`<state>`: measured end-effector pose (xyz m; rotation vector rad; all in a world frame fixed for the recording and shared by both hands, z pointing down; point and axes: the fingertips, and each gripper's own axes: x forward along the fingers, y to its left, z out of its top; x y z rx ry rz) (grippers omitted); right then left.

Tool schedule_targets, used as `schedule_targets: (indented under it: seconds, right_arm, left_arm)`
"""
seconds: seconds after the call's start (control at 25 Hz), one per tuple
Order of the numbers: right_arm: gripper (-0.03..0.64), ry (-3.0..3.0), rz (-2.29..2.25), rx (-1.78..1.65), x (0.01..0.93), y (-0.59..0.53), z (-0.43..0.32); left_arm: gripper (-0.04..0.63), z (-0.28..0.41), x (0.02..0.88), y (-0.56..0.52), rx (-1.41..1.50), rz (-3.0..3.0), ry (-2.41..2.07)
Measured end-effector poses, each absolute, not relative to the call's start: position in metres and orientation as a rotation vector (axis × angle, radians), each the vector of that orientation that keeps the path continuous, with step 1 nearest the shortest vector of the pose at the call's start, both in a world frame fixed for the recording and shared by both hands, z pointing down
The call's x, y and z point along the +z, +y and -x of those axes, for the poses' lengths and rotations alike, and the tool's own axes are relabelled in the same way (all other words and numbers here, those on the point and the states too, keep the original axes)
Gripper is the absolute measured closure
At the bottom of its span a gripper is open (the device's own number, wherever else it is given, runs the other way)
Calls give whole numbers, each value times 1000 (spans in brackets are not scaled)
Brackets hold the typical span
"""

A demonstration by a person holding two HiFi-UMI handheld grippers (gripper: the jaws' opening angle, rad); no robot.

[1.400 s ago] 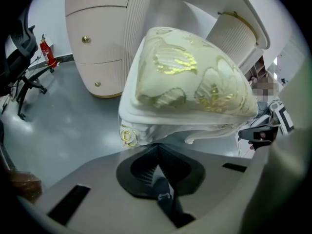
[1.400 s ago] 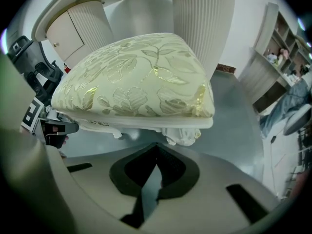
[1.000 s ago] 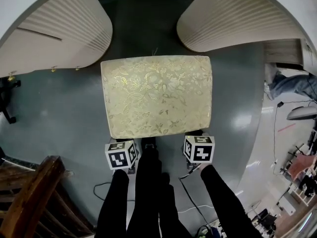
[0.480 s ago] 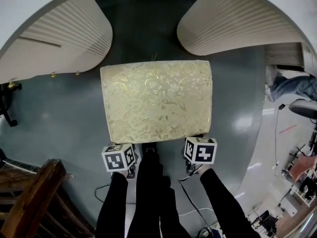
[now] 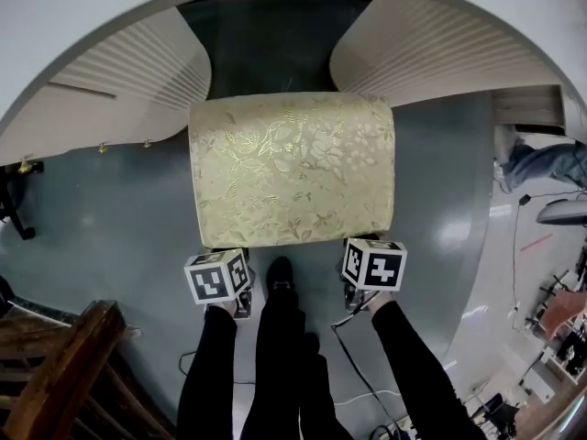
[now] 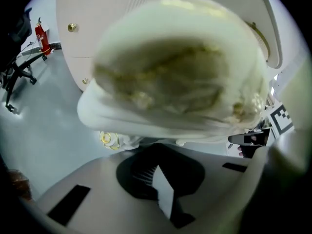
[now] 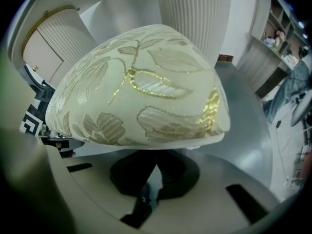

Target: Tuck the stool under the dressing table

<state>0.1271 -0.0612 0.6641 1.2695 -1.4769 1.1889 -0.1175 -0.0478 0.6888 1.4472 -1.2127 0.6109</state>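
The stool (image 5: 292,168), its cushion cream with a gold leaf pattern, stands on the grey floor with its far edge at the opening between the dressing table's two fluted pedestals (image 5: 124,76) (image 5: 431,49). The white tabletop (image 5: 83,16) arches over them. My left gripper (image 5: 226,253) is at the stool's near left corner and my right gripper (image 5: 363,244) at its near right corner, both against the near edge. In the left gripper view the cushion (image 6: 170,77) fills the frame just above the shut jaws (image 6: 158,174). The right gripper view shows the same cushion (image 7: 141,91) above the right gripper (image 7: 153,177), whose jaws are together with nothing between them.
A dark wooden chair (image 5: 64,374) stands at my lower left. Cables (image 5: 353,383) trail on the floor by my legs. A black stand (image 5: 14,200) is at the far left, and a person's leg (image 5: 541,163) at the right edge. A fire extinguisher (image 6: 41,35) stands beyond.
The stool has slid away from me toward the opening under the table, its far edge now level with the pedestals. Both grippers followed it forward.
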Motion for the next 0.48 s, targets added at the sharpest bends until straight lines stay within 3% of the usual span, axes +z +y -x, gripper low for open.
schedule_targets:
  seconds: [0.48]
  right_arm:
    - [612,-1497,-1275,1137,663,-110,-128]
  left_arm:
    - [588,109,691,-82,605,-1469,-1189]
